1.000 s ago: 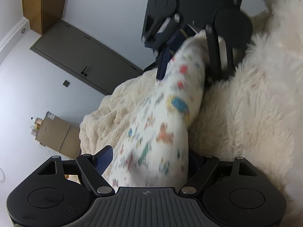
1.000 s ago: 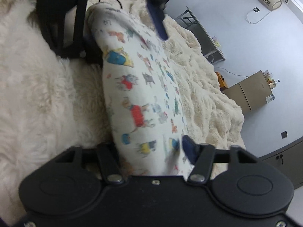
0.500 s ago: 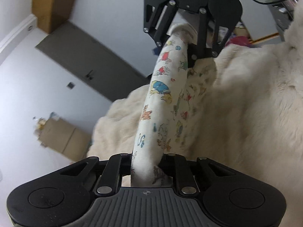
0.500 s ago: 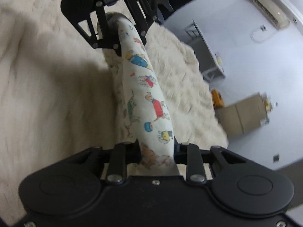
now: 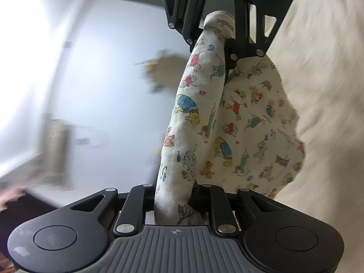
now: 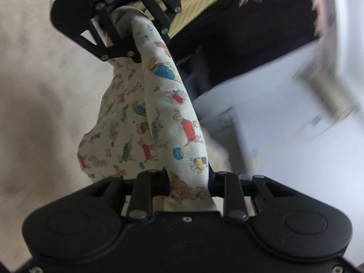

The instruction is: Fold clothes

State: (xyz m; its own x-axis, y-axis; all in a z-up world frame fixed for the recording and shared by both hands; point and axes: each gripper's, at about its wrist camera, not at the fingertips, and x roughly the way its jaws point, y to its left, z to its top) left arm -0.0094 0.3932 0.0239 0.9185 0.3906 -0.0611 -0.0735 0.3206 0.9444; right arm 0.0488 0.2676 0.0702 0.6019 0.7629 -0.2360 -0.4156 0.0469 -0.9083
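Left wrist view: the left gripper (image 5: 174, 201) is clamping the printed garment (image 5: 227, 118) at bottom centre, its jaws having just been closing; the right gripper (image 5: 218, 34) is pinching its far end at top, cream blanket (image 5: 329, 79) blurring right.
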